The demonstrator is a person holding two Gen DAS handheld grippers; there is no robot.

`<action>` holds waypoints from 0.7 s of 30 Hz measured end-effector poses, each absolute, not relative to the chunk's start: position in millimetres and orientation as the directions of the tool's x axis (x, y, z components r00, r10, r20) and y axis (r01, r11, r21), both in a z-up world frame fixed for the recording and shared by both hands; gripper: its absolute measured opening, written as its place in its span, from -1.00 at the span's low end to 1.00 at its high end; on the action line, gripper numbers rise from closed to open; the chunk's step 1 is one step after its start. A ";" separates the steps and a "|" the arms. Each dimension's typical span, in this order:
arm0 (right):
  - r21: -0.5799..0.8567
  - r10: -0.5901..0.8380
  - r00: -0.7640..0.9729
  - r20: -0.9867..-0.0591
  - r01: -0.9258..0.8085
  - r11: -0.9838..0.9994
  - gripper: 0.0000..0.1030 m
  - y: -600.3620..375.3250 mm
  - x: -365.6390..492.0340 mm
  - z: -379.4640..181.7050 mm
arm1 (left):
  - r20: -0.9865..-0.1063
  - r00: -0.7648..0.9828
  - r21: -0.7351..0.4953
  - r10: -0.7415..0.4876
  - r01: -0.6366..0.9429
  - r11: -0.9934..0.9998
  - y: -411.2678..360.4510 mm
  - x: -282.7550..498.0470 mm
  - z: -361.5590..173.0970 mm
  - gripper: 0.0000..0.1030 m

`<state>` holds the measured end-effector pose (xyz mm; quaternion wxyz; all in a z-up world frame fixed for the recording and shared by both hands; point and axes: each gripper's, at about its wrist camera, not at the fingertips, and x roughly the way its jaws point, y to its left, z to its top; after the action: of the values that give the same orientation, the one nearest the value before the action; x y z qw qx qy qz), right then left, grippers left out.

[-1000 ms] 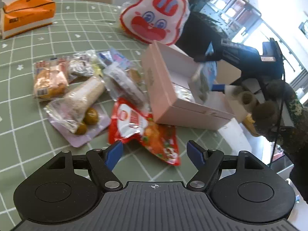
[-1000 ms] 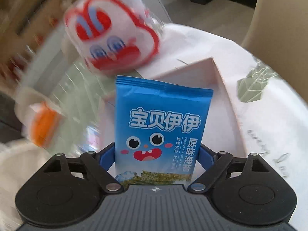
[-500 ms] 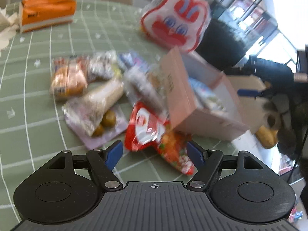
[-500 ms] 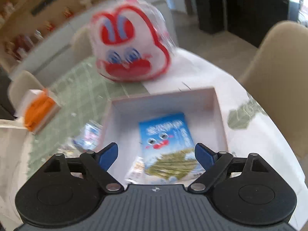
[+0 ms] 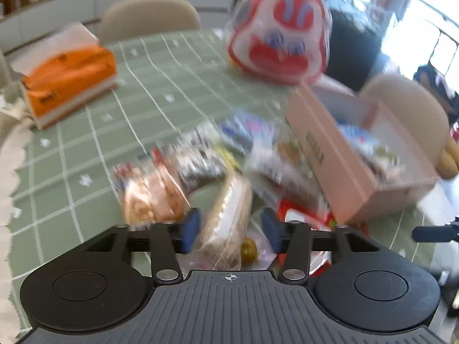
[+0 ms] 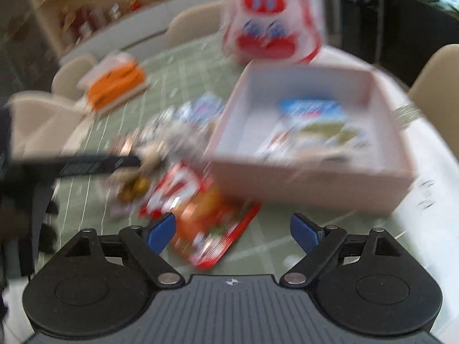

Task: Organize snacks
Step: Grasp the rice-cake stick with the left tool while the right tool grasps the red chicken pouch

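My left tongs (image 5: 229,229) have just been closing around the roll (image 5: 229,209), contact blurred. My right tongs (image 6: 232,233) gape wide and empty over the red pack (image 6: 200,215). Beyond, the box (image 6: 309,183) on the surface (image 5: 86,157) holds a blue packet (image 6: 312,109).

Bench (image 5: 160,86): you face a top covered by a green cloth with a white grid.
Far left: an orange tissue pack (image 5: 68,77) lies flat on the cloth.
Far centre: a red-and-white rabbit-face bag (image 5: 278,31) stands behind the box.
Right: an open pink box (image 6: 312,183) rests on the bench.
Centre: you see loose snack packets (image 5: 198,166) heaped just beside the box; a red packet (image 6: 198,215) lies nearest its front wall.
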<state>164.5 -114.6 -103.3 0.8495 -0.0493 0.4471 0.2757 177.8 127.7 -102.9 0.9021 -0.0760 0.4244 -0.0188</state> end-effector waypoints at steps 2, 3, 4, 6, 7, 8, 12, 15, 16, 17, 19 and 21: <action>0.057 0.382 0.465 -0.798 -0.574 0.817 0.69 -90.8 151.4 -115.6 | -0.771 0.631 -0.131 -0.090 -0.017 0.991 125.6 179.9 -110.6 -0.15; 0.009 0.364 0.483 -0.796 -0.593 0.805 0.66 -81.5 146.1 -120.9 | -0.770 0.632 -0.126 -0.086 -0.019 0.992 123.6 178.6 -111.9 -0.17; -0.036 0.350 0.501 -0.791 -0.610 0.791 0.61 -72.5 143.1 -125.5 | -0.767 0.637 -0.128 -0.081 -0.028 0.991 124.1 177.3 -112.1 -0.19; -0.137 0.298 0.546 -0.783 -0.618 0.774 0.41 -57.1 141.3 -133.7 | -0.764 0.639 -0.150 -0.089 -0.041 0.988 126.2 173.0 -111.1 -0.31; -0.150 0.296 0.555 -0.777 -0.621 0.770 0.23 -55.7 140.4 -134.4 | -0.761 0.641 -0.168 -0.100 -0.046 0.985 128.2 168.5 -109.9 -0.33; -0.145 0.305 0.556 -0.773 -0.623 0.768 0.12 -54.4 140.9 -133.3 | -0.758 0.643 -0.179 -0.105 -0.051 0.983 129.8 163.1 -108.4 -0.34; -0.143 0.314 0.540 -0.781 -0.645 0.751 -0.36 -49.5 133.2 -127.0 | -0.743 0.657 -0.209 -0.125 -0.051 0.977 132.9 132.1 -106.4 -0.34; -0.160 0.315 0.525 -0.791 -0.675 0.721 -0.43 -45.1 117.0 -125.6 | -0.731 0.661 -0.278 -0.171 -0.060 0.959 137.1 107.5 -107.3 -0.34; -0.159 0.317 0.515 -0.796 -0.684 0.712 -0.44 -42.1 114.1 -125.0 | -0.727 0.662 -0.293 -0.183 -0.058 0.954 137.3 100.1 -107.2 -0.34; -0.152 0.321 0.502 -0.803 -0.694 0.704 -0.45 -41.4 107.1 -124.7 | -0.724 0.661 -0.305 -0.195 -0.053 0.951 136.8 92.6 -107.1 -0.34; -0.134 0.331 0.479 -0.813 -0.708 0.694 -0.46 -39.7 92.3 -123.1 | -0.722 0.657 -0.325 -0.218 -0.043 0.945 135.0 79.0 -106.5 -0.34; -0.090 0.351 0.440 -0.827 -0.719 0.689 -0.46 -40.4 76.4 -119.9 | -0.722 0.652 -0.336 -0.232 -0.037 0.941 133.6 68.6 -105.3 -0.34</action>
<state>76.4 -40.4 -119.9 0.8192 -0.2207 0.4164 0.3267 68.6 133.6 -105.3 0.8942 -0.1628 0.4134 -0.0544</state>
